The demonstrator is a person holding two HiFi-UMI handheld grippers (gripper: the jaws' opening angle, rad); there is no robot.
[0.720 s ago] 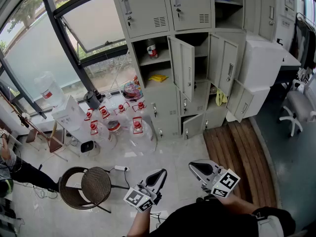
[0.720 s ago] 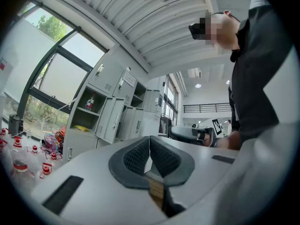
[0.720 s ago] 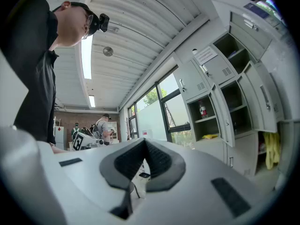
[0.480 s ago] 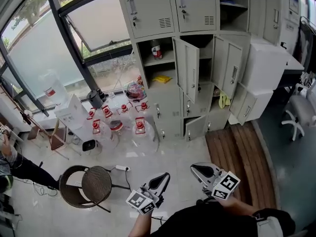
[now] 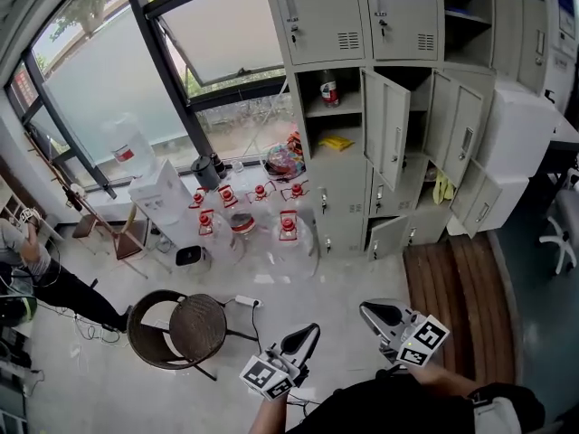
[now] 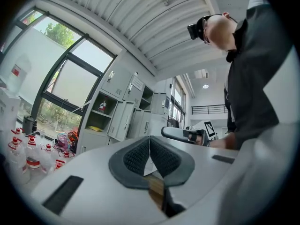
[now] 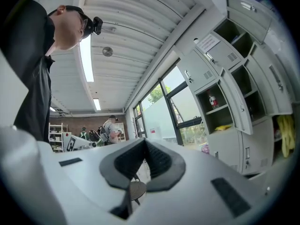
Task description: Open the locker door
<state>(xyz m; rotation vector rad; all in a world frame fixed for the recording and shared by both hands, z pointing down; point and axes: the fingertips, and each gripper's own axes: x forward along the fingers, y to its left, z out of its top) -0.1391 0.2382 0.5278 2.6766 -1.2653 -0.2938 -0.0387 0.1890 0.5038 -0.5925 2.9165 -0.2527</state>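
Left tongs (image 5: pixel 310 331) are held low, close in front of the person's body. Jaws are together with the tips meeting and nothing between them. Right tongs (image 5: pixel 368 309) sit just beside them on the right at about the same height, with jaws likewise closed on nothing.

Locker bank (image 5: pixel 336 202) stands well apart from both tongs, ahead and slightly right of where they point. Neither tong touches it. Two top-row doors (image 5: pixel 317 12) are shut, each with a handle. Below them, one compartment stands open with a bottle (image 5: pixel 329 89) on its upper shelf and a yellow item (image 5: pixel 336 142) on the shelf beneath. To its right, two middle doors (image 5: pixel 384 125) are swung outward, and a small bottom door (image 5: pixel 387 238) is also ajar.

Between the tongs and the lockers is bare floor. Water jugs with red caps (image 5: pixel 288 229) are clustered ahead and left of the left tongs. A round chair (image 5: pixel 185 328) stands near the left tongs on their left. A wooden platform (image 5: pixel 461 278) lies ahead and right of the right tongs.
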